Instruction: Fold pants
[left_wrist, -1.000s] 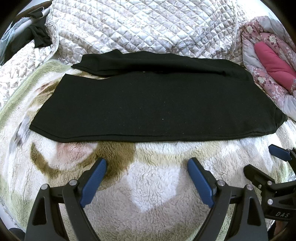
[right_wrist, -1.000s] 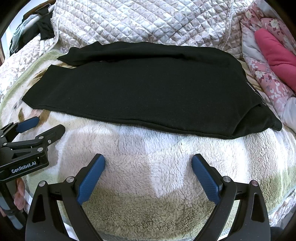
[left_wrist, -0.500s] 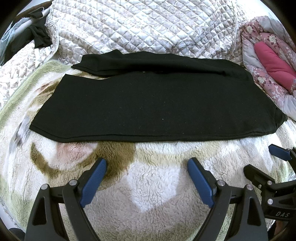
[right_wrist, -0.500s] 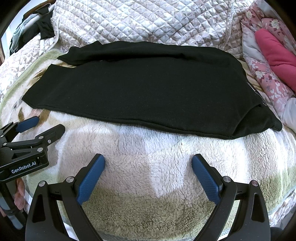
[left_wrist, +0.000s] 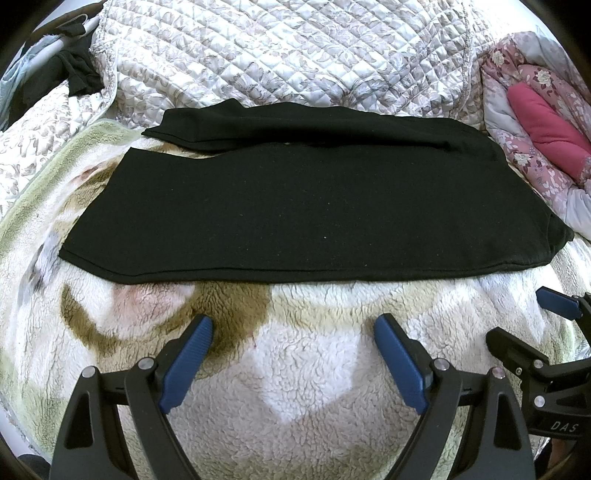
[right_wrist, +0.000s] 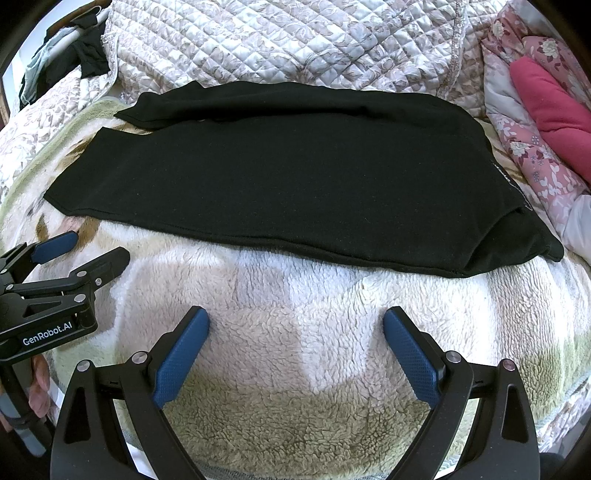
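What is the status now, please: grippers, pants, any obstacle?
Left gripper open, right gripper open, both empty. Black pants flat on fleece blanket, untouched. Nothing in the way.

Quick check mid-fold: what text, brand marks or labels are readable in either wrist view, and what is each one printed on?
"GenRobot.AI": white print on the body of the left gripper, seen in the right wrist view.
"DAS": white print on the body of the right gripper, cut off by the frame edge.
Waistband marking on the black pants: too small to read.

Readable: "GenRobot.AI" in white on the left gripper (right_wrist: 92, 251) body; "DAS" on the right gripper (left_wrist: 532, 317) body.
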